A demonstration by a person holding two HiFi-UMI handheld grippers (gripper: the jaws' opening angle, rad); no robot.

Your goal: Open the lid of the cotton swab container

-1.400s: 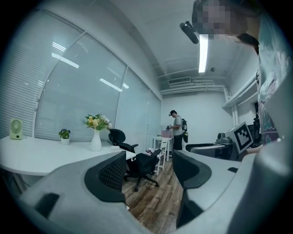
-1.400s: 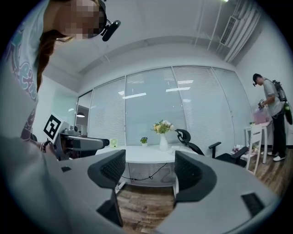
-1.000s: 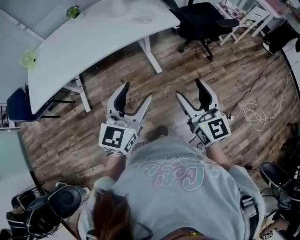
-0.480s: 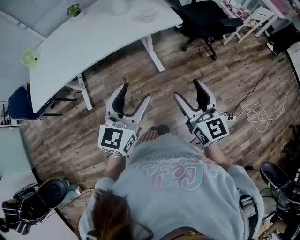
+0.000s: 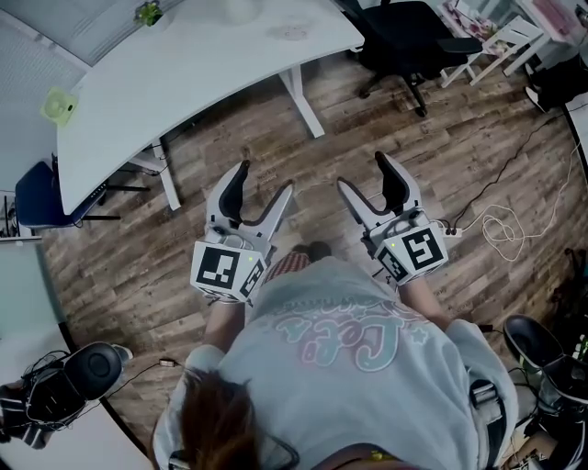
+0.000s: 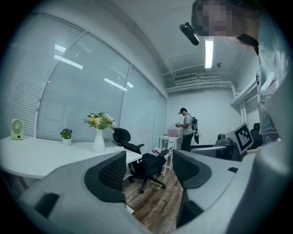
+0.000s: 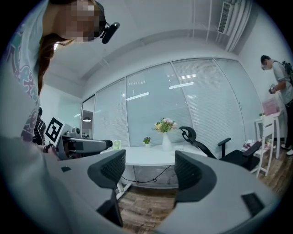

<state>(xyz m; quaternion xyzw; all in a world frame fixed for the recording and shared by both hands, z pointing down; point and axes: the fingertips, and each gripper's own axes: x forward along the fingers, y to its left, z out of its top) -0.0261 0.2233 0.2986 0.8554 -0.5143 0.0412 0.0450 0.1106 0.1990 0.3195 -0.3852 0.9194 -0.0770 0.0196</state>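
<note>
I cannot pick out a cotton swab container in any view. In the head view my left gripper (image 5: 265, 181) and right gripper (image 5: 361, 172) are held side by side in front of the person's body, over the wooden floor, pointing toward the white table (image 5: 184, 83). Both stand open with nothing between their jaws. The left gripper view shows its own jaws (image 6: 149, 169) apart around bare floor and a chair. In the right gripper view the gripper (image 7: 144, 171) is likewise open, facing the table.
The table carries a vase of flowers (image 7: 165, 135), a small plant (image 5: 147, 13) and a green fan (image 5: 57, 107). A black office chair (image 5: 409, 41) stands at the back right. Cables (image 5: 501, 225) lie on the floor. Another person (image 6: 187, 129) stands far off.
Both grippers have edged slightly forward toward the table. The black chair at the lower left has slid further left in the head view.
</note>
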